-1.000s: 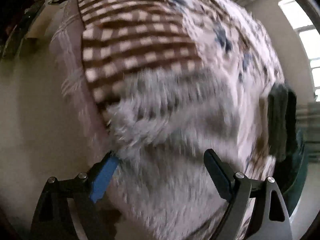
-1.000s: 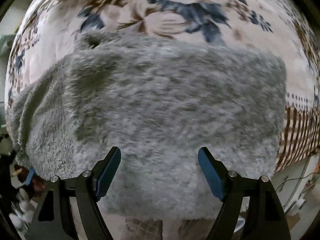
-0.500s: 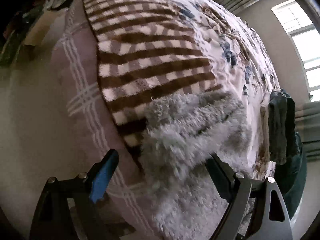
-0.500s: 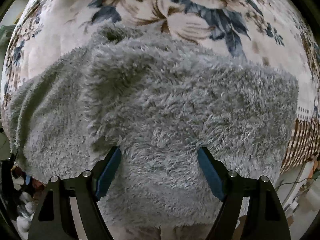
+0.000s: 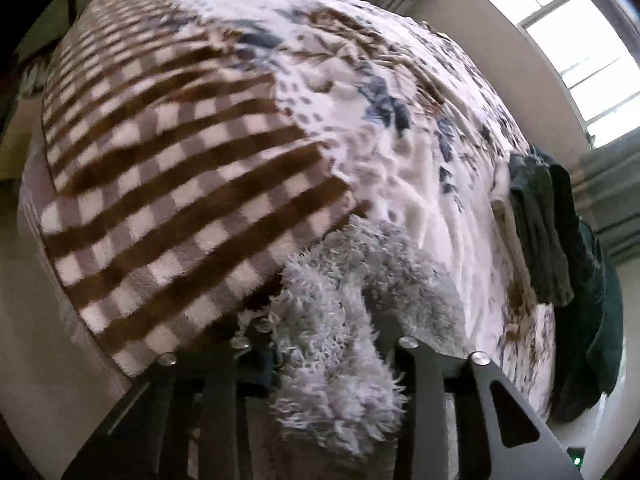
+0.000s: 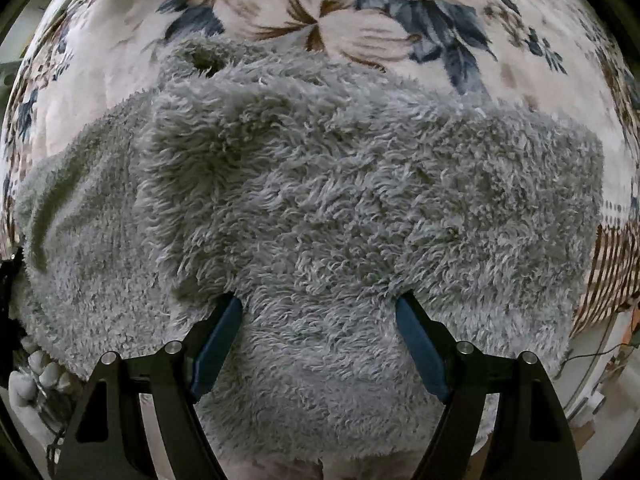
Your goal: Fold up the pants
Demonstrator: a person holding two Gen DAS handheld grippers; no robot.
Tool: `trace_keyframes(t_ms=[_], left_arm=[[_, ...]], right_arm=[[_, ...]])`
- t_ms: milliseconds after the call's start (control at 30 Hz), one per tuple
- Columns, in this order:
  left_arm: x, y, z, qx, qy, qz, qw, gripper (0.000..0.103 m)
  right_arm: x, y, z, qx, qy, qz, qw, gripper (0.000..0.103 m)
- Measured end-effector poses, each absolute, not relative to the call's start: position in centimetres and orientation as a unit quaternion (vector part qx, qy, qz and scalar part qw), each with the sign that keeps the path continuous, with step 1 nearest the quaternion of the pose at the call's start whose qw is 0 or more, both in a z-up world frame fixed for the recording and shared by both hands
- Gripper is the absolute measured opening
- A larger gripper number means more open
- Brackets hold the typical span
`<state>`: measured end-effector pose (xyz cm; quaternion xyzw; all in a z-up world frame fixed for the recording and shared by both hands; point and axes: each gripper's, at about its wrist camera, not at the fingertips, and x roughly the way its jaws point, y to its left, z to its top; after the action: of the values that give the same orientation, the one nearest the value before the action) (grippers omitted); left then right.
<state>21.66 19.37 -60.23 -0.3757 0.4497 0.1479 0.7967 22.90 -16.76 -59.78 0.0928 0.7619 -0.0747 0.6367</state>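
Left wrist view: left gripper (image 5: 324, 344) has just closed on the grey fluffy pants (image 5: 340, 320).
Pants lie near the bed's (image 5: 420, 200) edge, over the floral blanket (image 6: 360, 20); right gripper (image 6: 318, 316) stays spread apart, fingertips pressed into them.

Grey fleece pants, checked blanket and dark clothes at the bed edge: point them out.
Grey fleece pants (image 6: 320, 208), right wrist view, middle of the pile.
Checked blanket (image 5: 180, 184), left wrist view, brown stripes.
Dark clothes (image 5: 552, 240), left wrist view, hanging folds.
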Motion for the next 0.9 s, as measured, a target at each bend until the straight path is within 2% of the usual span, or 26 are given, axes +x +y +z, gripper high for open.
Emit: trace_keyframes(t_ms=[100,133,167,200,400,567,900], left_arm=[[21.0,18.7,-58.0,-0.366,0.444,0.147,0.805,0.028],[20.9,18.4,-57.3,-0.363,0.443,0.146,0.806,0.028],[20.7,18.0,-56.3,-0.358,0.442,0.143,0.810,0.027],[20.5,17.3,-55.0,-0.350,0.440,0.138,0.816,0.027],[20.6,11.5,-48.4,-0.292,0.437,0.087,0.846,0.027],[21.1,4.6,-44.4,-0.256,0.451,0.032,0.855,0.027],[21.0,-8.7,-41.7,-0.192,0.477,-0.056,0.856,0.026]], right_arm=[[22.9,-18.1,-59.0,0.087,0.755,-0.085,0.645,0.082],[22.9,-18.3,-58.8,0.080,0.751,-0.089,0.649,0.084],[22.8,-18.7,-58.7,0.070,0.749,-0.092,0.653,0.092],[22.7,-18.8,-58.5,0.056,0.744,-0.095,0.659,0.093],[21.8,-21.2,-56.9,0.022,0.716,-0.111,0.689,0.093],[21.2,-24.4,-56.0,0.046,0.711,-0.103,0.694,0.093],[19.1,-31.7,-53.9,0.096,0.697,-0.102,0.703,0.093]])
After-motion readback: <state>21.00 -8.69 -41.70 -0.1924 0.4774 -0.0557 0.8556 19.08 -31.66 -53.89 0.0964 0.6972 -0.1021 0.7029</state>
